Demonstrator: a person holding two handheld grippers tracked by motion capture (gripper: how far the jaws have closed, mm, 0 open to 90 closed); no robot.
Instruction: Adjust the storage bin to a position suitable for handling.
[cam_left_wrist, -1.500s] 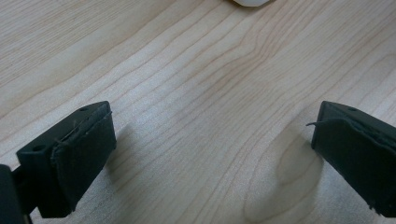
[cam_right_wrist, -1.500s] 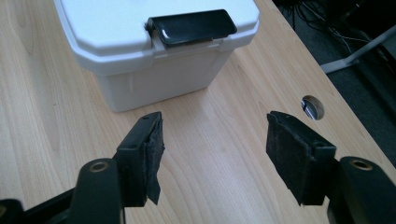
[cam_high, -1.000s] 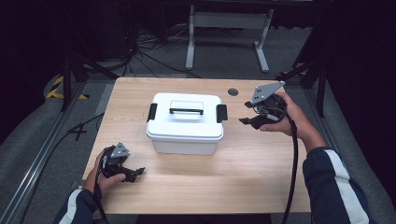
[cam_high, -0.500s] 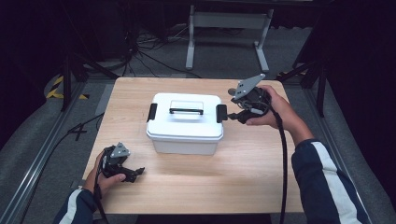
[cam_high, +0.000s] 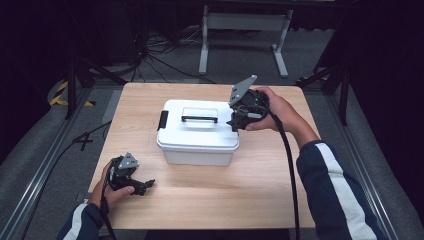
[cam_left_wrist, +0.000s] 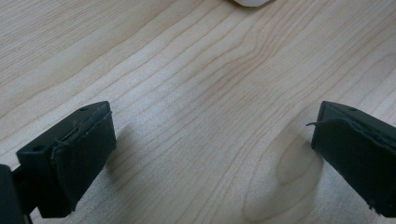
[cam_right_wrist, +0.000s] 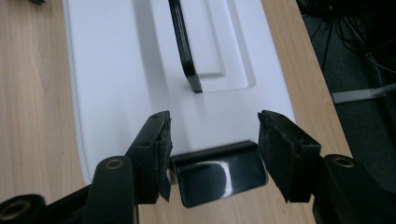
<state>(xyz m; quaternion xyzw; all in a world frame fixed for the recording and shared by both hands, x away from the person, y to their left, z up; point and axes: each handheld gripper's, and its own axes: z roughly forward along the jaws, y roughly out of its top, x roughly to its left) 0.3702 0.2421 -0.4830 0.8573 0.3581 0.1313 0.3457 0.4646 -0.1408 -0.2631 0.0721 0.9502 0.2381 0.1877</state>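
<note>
Nearest you, your left gripper (cam_high: 131, 181) rests on the front-left part of the wooden table (cam_high: 260, 190), just where it sat a second ago, its jaws wide apart over bare wood with nothing between them. It has no part in the work yet. Farther out, your right gripper (cam_high: 239, 120) has changed most: a second ago it hung off to the right of the box, and now it has come in against the right end of the white storage box (cam_high: 198, 134). In the right gripper view its jaws stand apart on either side of the glossy black latch (cam_right_wrist: 219, 175) at that end, close to the latch's edges but not yet pressing on it as far as you can tell. That suggests you are lined up to flip this clasp open, the first step toward freeing the lid. The box sits at the middle of the table, lid on and flat, with a black carry handle (cam_high: 199, 119) lying across a recessed panel on top and a matching second latch (cam_high: 162, 120) at its left end, apparently not yet undone.
</note>
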